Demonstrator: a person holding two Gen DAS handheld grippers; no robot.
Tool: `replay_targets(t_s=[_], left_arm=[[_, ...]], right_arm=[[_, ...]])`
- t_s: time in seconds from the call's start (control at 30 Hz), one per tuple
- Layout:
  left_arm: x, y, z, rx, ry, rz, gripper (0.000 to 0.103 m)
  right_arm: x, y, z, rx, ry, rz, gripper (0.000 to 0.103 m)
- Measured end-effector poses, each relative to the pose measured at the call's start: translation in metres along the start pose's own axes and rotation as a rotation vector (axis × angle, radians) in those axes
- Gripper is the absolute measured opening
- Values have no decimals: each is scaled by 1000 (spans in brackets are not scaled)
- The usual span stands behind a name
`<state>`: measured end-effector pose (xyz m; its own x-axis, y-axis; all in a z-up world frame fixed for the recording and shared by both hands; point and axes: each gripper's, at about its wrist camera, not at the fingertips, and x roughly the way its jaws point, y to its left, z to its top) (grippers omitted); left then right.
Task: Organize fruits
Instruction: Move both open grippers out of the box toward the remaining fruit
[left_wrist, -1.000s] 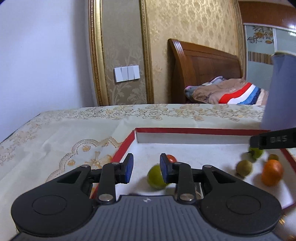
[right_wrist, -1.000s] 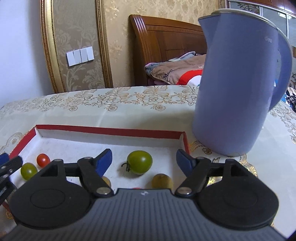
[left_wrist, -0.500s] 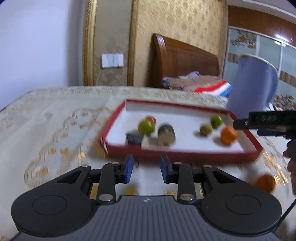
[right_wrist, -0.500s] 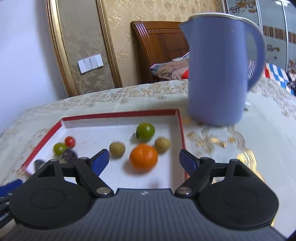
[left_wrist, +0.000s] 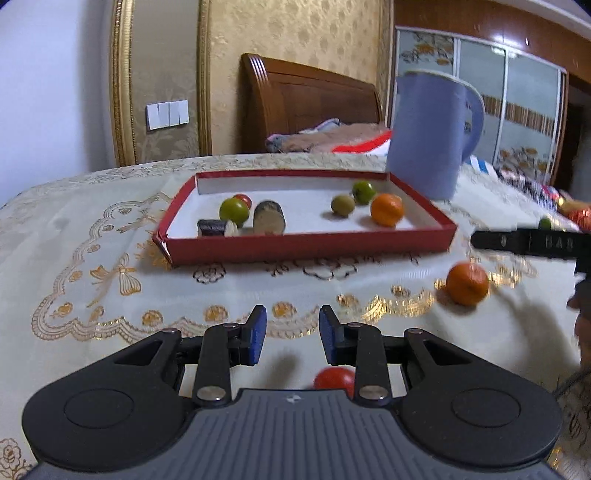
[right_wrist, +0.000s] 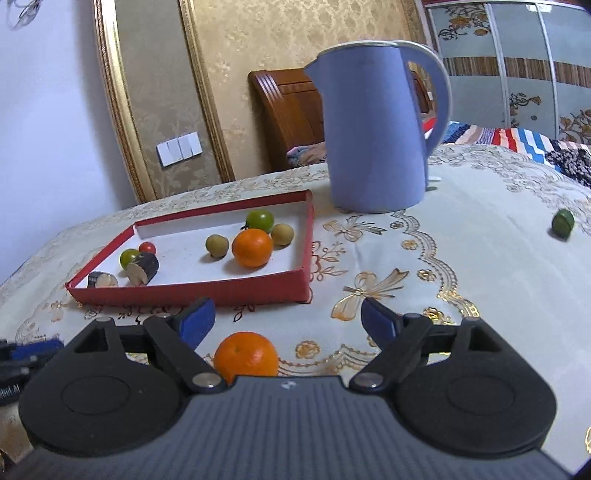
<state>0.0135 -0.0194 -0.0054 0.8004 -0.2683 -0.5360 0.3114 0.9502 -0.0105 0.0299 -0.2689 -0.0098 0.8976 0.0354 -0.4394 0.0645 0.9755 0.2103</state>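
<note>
So the thing that matters here is the loose orange (right_wrist: 246, 356) on the tablecloth (right_wrist: 424, 280), near side of the red tray (right_wrist: 192, 293). It sits right under the right gripper (right_wrist: 288, 321), low between the two blue pads and a bit toward the left pad, closer in than the fingertips. Those jaws are opening as we speak, nothing pressed between them, the pads aren't touching the fruit. It's round so there's no long axis to line up with, my guess is it's just a matter of dropping down and pulling back slightly so the pads straddle it. From the left wrist view the same orange is way off to the right, so the right hand is clearly the nearer one. The left gripper (left_wrist: 289, 334) has its jaws drawn close together with nothing in the gap, and a small red tomato (left_wrist: 334, 377) lies just under its right finger, so that's probably its pick. Tray already has an orange, green and yellowish fruits and a cherry tomato. One green fruit (right_wrist: 563, 222) is far right, well apart from both, past the blue kettle (right_wrist: 373, 147).
</note>
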Motion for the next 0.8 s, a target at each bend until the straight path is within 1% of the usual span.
replay_targets(t_s=[0.07,0.2,0.3,0.37,0.43,0.57,0.7,0.8], left_arm=[[-2,-2,-3,7,0,5,30],[-7,-4,-7,11,-2,-3,30],[-6,-7,-8,30,12,-26,30],[-5,-11,-9,53,17,-24,30],[-6,-12,-10,56,13,-22,30],[-8,-11,-12,46,20,-48,30],[-8,-16,-13,68,18,-46,31],[-8,-15,-13,67,23,-69,32]], right_arm=[[-1,0,-1,-1,-4,0,89],[-1,4,-4,-11,4,5,89],[-4,6,-6,-26,-4,-2,89],[-6,7,-8,-28,-10,-6,89],[-6,6,-8,-25,-10,-11,91],[-5,6,-8,-20,-6,-14,91],[-4,7,-9,-31,-2,-17,91],[-3,7,-10,-27,2,-17,91]])
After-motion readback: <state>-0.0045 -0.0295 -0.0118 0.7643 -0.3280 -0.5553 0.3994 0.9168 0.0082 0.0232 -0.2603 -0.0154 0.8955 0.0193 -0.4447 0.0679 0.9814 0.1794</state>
